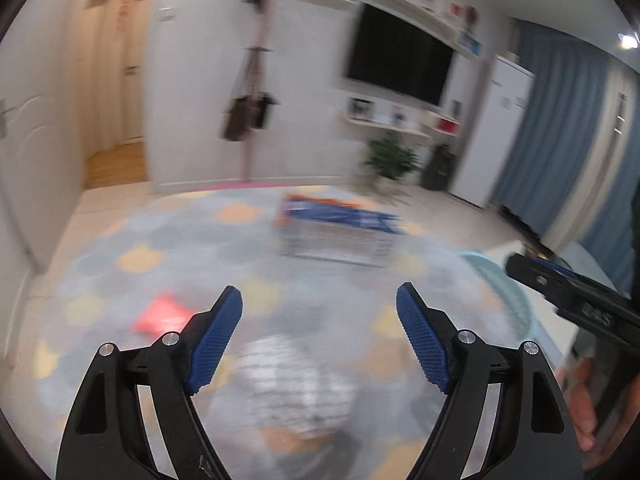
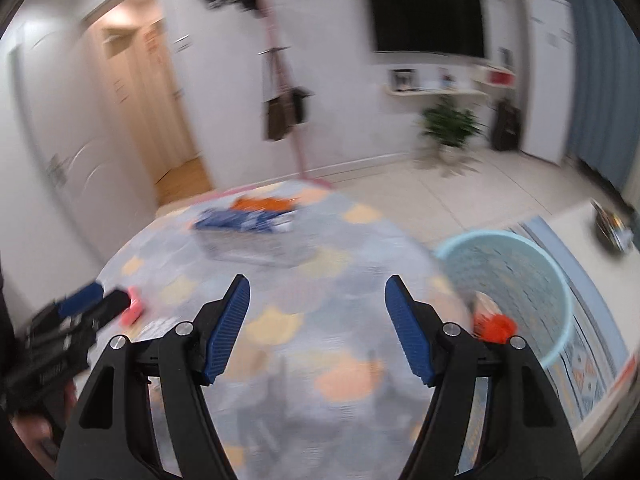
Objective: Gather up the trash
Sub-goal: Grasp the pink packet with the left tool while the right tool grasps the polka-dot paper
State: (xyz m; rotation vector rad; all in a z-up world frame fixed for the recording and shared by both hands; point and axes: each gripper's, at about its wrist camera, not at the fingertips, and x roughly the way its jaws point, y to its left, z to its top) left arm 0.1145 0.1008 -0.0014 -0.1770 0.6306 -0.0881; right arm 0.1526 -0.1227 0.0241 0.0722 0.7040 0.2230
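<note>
The left gripper (image 1: 319, 312) has its jaws spread wide with nothing between the blue pads (image 1: 218, 340); under the gap, toward six o'clock in the left wrist view, lies a blurred white and grey crumpled wrapper (image 1: 296, 384) on the patterned rug (image 1: 140, 260); at about nine o'clock of that gripper a red packet (image 1: 162, 316) lies flat on the rug, just beside the left finger in the picture. The right gripper (image 2: 318, 304) is likewise parted and empty, only rug showing between its pads (image 2: 406, 332); at three o'clock of it stands a pale blue basket (image 2: 558, 288), upright at the rug's edge, with an orange-red piece of trash (image 2: 498, 326) and something pale beside it lying inside near the bottom. At twelve o'clock in both views, well apart from the jaws, a wire basket (image 1: 340, 240) sits on the rug, holding blue and orange packaging. Each gripper appears in the other's view: the right at three o'clock of the left wrist view, the left at nine o'clock of the right wrist view, a hand (image 2: 36, 428) gripping its handle. Beyond stand a coat stand (image 1: 256, 80), a wall television (image 1: 400, 60) and a potted plant (image 2: 450, 124); everything is smeared by motion blur.
</note>
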